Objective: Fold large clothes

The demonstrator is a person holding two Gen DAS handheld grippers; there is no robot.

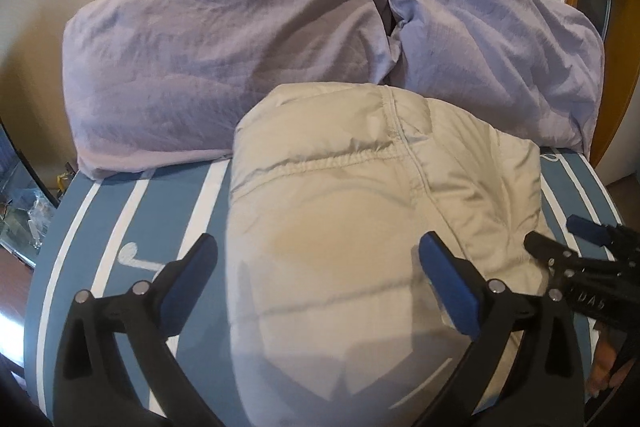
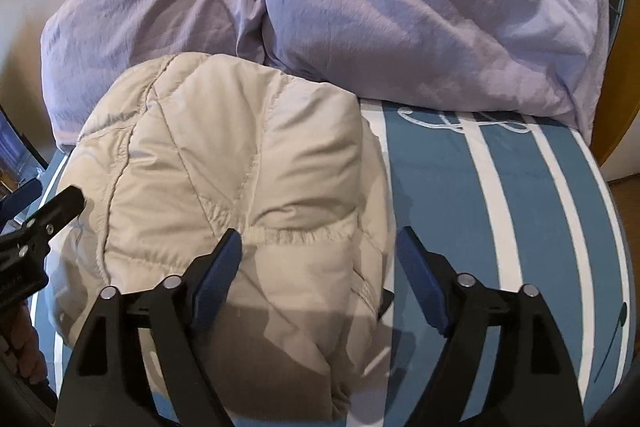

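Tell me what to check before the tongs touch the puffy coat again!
1. Left tongs open, nothing pinched: ok.
2. Right tongs open, nothing pinched: ok.
3. Beige puffy coat folded into a bundle on the striped blue bedsheet: ok.
4. Coat clear of the purple duvet: not ok, its far edge is right against it.
5. Underside layers neat: cannot tell.

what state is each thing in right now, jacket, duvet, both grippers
beige puffer jacket: folded into a bundle, lying on the striped bedsheet, not gripped
lilac duvet: bunched up behind the jacket
left gripper: open, holding nothing
right gripper: open, holding nothing
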